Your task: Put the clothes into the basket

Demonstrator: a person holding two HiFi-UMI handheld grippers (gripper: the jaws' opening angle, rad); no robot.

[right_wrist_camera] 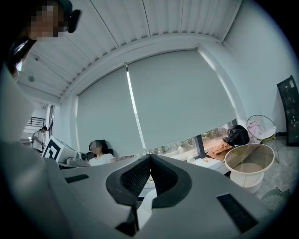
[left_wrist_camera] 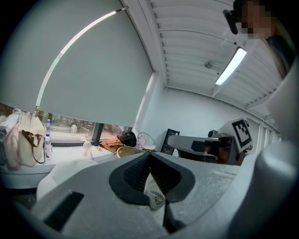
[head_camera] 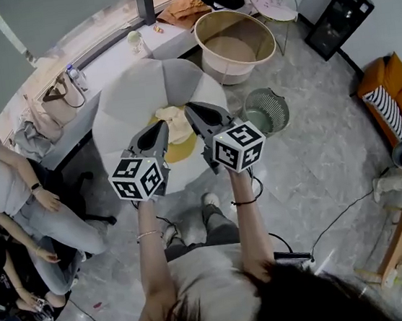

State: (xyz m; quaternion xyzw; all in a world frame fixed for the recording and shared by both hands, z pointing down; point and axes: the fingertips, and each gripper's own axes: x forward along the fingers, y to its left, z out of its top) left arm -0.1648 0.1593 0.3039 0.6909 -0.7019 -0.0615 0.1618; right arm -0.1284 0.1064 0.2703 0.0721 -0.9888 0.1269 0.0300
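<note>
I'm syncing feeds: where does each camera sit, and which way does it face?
Head view: on the person's head, steeply down at left gripper, right gripper, table; forearms and hair show.
Left gripper view: on the left gripper, along its shut fingers pinching cloth, toward the window.
Right gripper view: on the right gripper, along its shut fingers, toward the blind.
Shared: all show the basket.

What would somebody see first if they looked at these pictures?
Two grey grippers with black-and-white patterned cubes fill the middle of the head view, the left gripper and the right gripper side by side, by cream and yellow clothes on a white round surface. The left one pinches a pale ribbed cloth. Beyond them, near the top, stands a big round cream basket.
</note>
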